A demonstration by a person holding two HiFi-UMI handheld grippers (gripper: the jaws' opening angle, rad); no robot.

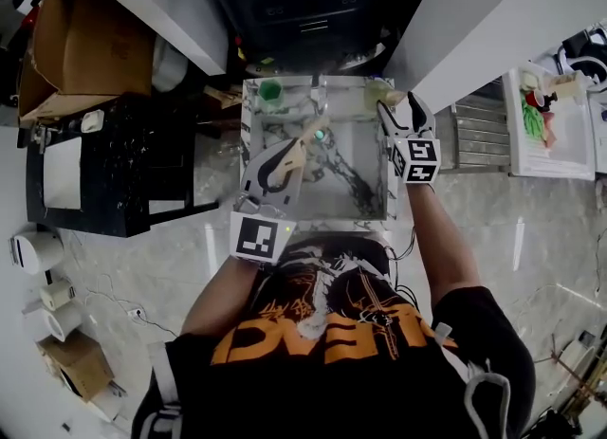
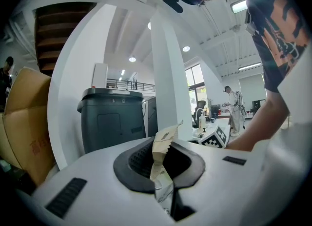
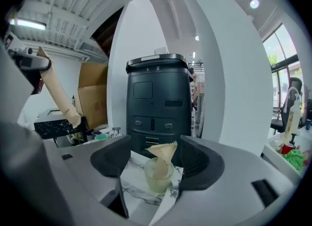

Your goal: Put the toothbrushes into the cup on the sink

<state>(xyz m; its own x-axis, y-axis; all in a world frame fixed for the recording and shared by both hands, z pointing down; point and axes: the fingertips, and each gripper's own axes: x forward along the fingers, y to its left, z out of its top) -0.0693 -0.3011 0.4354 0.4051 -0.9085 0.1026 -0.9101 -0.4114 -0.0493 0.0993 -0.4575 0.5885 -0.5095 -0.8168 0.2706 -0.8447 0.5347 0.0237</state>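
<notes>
While left claw (image 1: pixel 294 155) pinches one toothbrush (image 2: pixel 165 134), cup (image 3: pixel 158 175) stands before spread right claw (image 3: pixel 156 155).

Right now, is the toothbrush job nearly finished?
Partway. Done: one wrapped toothbrush stands in the cup on the sink, and the right tool is open, holding nothing. In hand: the left tool is shut on a second toothbrush. Left: getting that one into the cup too.
</notes>
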